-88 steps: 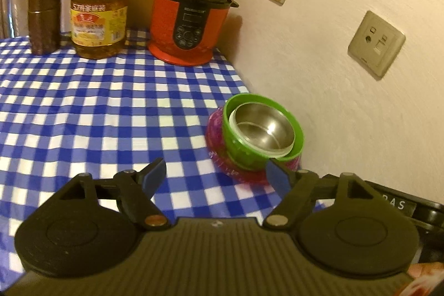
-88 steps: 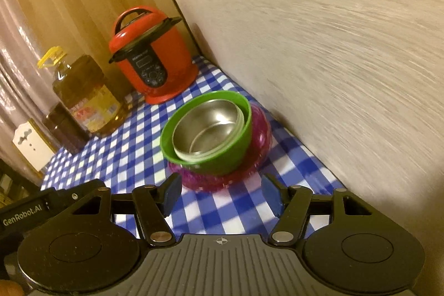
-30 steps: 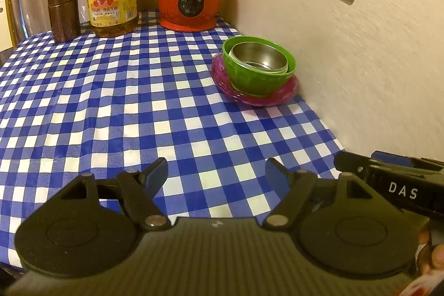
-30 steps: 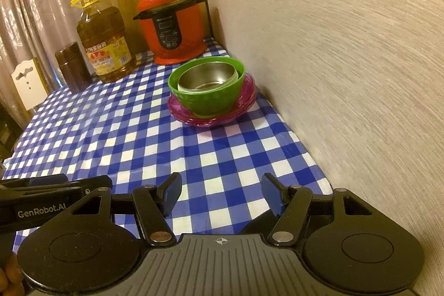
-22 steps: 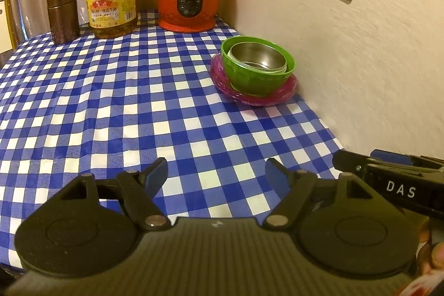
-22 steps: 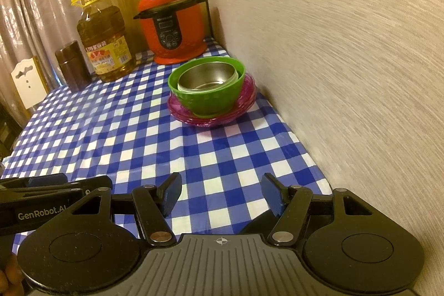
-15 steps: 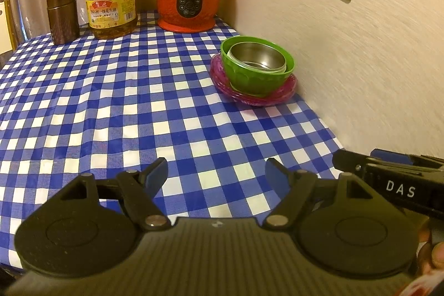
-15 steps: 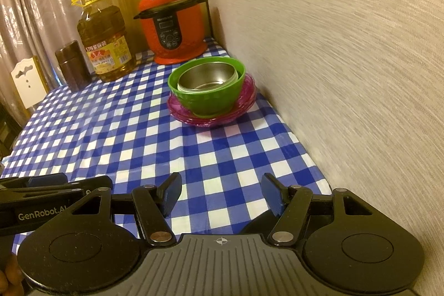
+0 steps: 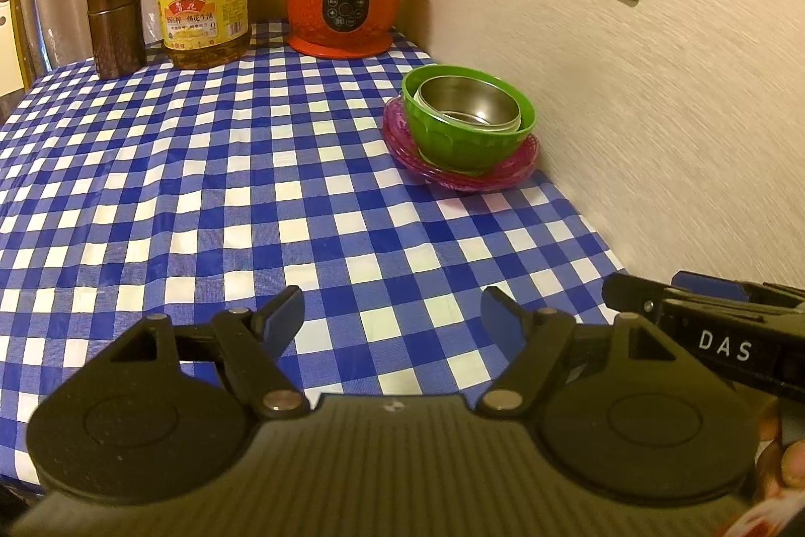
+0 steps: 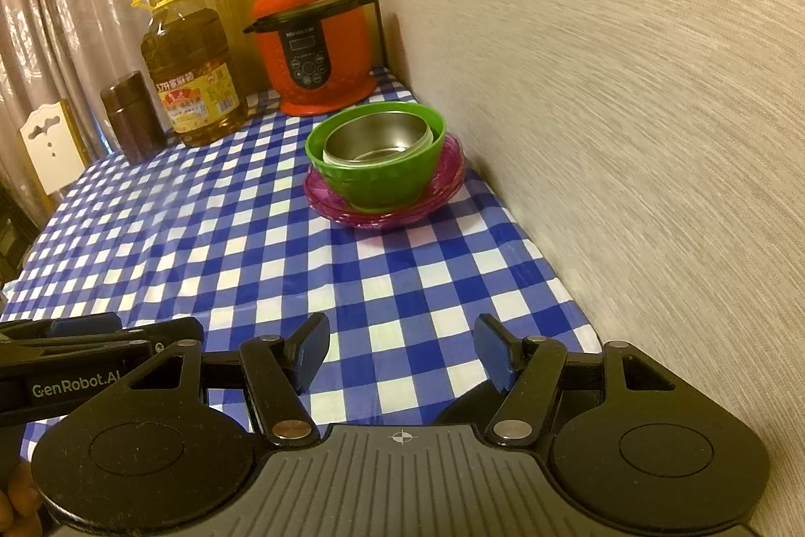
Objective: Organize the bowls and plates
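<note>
Grippers (image 9: 392, 318) open; stacked bowls (image 9: 470, 122) well ahead

left gripper (image 9: 392, 310): jaws apart, empty | right gripper (image 10: 402, 346): jaws apart, empty

each handheld unit is matte black. the left gripper (image 9: 392, 318) and right gripper (image 10: 401, 351) carry two angled fingers with blue pads, pivoting on silver rivets. round black discs flank a ribbed grey housing marked with a small crosshair. white side lettering reads "das" and "genrobot.ai".
</note>
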`<state>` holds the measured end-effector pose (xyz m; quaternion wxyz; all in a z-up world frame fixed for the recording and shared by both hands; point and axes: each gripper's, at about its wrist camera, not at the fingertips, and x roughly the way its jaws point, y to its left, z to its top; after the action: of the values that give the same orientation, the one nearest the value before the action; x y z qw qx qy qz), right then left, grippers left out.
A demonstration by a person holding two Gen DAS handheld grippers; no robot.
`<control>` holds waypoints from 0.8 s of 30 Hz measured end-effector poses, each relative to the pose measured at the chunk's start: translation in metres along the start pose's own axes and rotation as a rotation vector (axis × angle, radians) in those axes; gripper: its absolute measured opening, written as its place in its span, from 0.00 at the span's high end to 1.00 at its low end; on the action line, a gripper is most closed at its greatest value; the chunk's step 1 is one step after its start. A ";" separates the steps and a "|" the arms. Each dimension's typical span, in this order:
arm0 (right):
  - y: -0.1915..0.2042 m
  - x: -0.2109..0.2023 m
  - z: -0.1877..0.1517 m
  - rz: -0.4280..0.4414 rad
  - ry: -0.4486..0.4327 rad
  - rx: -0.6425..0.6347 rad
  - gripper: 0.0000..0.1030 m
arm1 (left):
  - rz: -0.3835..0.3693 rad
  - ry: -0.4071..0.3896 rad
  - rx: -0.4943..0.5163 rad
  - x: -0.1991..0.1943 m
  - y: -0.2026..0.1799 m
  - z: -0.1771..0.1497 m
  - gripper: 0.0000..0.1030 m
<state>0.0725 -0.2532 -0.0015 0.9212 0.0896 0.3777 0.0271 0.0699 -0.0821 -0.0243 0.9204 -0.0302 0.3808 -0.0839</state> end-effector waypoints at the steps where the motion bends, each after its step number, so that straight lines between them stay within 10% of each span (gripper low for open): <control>1: 0.000 0.000 0.000 0.000 0.001 0.000 0.38 | 0.000 0.000 0.000 0.000 0.000 0.000 0.27; 24: -0.001 0.001 0.000 0.000 -0.001 -0.001 0.38 | 0.000 0.002 0.001 0.001 -0.002 -0.001 0.27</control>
<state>0.0727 -0.2538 -0.0021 0.9214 0.0891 0.3773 0.0272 0.0694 -0.0846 -0.0256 0.9201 -0.0298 0.3815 -0.0840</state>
